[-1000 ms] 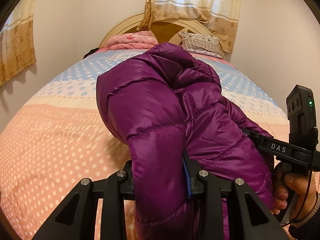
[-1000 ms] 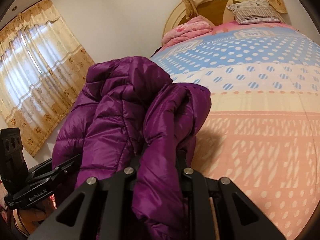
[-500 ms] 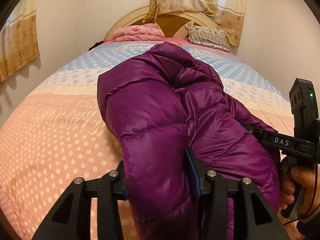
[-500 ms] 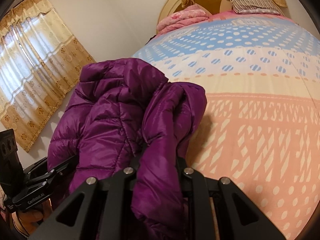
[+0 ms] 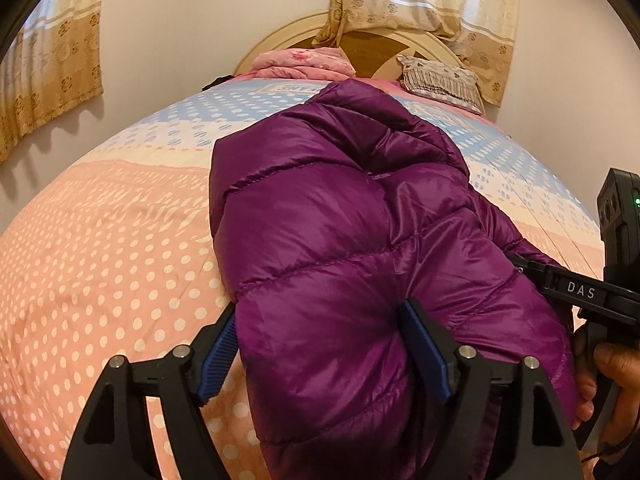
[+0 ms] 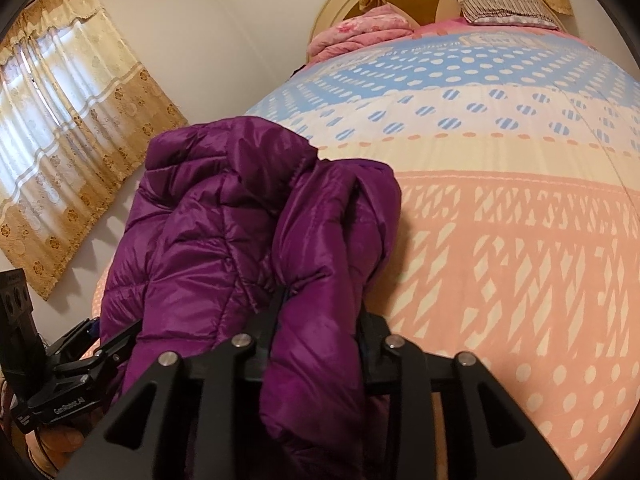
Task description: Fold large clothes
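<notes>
Since a second ago the left tool (image 5: 320, 354) has let its blue pads (image 5: 425, 350) spread far apart; they were pinched tight into the purple puffer jacket (image 5: 348, 240) then, and now the jaws are opening with the padded hem lying loosely between them, the left pad standing clear of the fabric. The right tool (image 6: 320, 320) has also begun to give: its jaws are opening, yet the fold of jacket between them still fills the narrow gap and looks pressed on both sides. Both tools have sunk toward the bed (image 5: 100, 260), and the jacket, which hung more bunched before, now lies lower and broader on the pink dotted part of the bedspread. The jacket rests in a heap at the foot end of the bed, far from the headboard (image 5: 372, 40), the pink folded blanket (image 5: 304, 62) and the pillow (image 5: 440, 78) near it. Both tools point forward and downward over the bed toward the headboard, side by side with the jacket between them. In the left wrist view the person's right hand (image 5: 608, 384) grips the handle of the right tool at the jacket's right edge.
</notes>
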Action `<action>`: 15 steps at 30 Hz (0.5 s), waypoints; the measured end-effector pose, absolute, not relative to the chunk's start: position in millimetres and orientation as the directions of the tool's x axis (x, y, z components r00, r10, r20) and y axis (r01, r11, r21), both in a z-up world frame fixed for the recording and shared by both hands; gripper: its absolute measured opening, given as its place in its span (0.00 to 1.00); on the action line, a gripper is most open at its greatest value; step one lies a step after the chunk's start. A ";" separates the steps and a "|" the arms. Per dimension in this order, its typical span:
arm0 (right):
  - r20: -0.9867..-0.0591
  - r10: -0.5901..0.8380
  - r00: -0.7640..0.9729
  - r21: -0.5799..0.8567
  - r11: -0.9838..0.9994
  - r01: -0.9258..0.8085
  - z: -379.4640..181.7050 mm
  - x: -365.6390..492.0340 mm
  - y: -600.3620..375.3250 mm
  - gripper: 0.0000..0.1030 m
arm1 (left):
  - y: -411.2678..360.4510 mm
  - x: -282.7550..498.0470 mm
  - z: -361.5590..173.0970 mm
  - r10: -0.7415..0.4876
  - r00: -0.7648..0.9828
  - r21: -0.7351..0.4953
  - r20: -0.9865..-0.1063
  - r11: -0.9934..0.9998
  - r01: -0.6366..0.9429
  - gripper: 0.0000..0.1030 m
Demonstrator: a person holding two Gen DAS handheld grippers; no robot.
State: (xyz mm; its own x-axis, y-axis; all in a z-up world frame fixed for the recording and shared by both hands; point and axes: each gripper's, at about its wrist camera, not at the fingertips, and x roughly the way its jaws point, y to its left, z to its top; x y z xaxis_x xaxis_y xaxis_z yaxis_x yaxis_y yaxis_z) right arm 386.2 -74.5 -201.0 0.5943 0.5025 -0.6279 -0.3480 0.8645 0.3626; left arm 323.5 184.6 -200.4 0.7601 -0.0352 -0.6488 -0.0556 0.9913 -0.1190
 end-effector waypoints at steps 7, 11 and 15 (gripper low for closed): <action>-0.632 0.467 0.618 0.329 0.884 -0.332 -204.6 383.2 -72.1 0.43 | 190.1 321.5 -205.4 -0.039 0.760 -0.163 -0.649 0.983 -0.089 0.87; -0.634 0.461 0.620 0.325 0.887 -0.327 -206.2 383.3 -72.3 0.46 | 189.9 320.3 -208.2 -0.046 0.762 -0.183 -0.645 0.978 -0.096 0.89; -0.643 0.448 0.622 0.317 0.894 -0.316 -207.2 384.8 -72.7 0.49 | 190.6 319.8 -211.2 -0.052 0.763 -0.201 -0.644 0.974 -0.104 0.92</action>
State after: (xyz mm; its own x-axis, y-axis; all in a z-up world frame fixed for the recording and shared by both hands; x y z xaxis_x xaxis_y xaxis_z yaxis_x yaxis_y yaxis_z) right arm 384.8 -72.7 -207.2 0.6217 0.4475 -0.6428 -0.3163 0.8943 0.3166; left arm 319.8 190.6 -211.2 0.7635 -0.0518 -0.6438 -0.1037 0.9740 -0.2014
